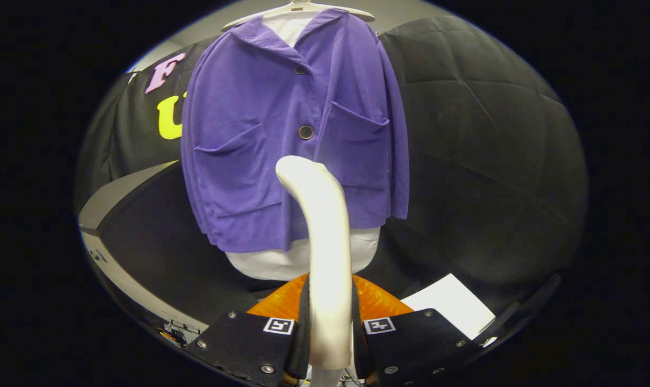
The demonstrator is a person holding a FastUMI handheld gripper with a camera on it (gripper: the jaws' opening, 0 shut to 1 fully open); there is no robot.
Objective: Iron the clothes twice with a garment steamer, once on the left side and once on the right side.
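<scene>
Steamer held up before the hanging jacket.
The gripper [330, 344], low in the frame, has its jaws pinching the white curved plastic garment steamer [325, 242]; its head sits mid-frame before the purple buttoned fabric jacket [250, 150] on a white hanger [298, 8], over an orange base [378, 301].

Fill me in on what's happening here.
The gripper is shut on a white steamer, both fingers pressing its handle. The steamer's head points at a purple jacket hanging on a hanger just beyond it, near the bottom middle of the jacket. Whether the head touches the fabric cannot be told.
</scene>
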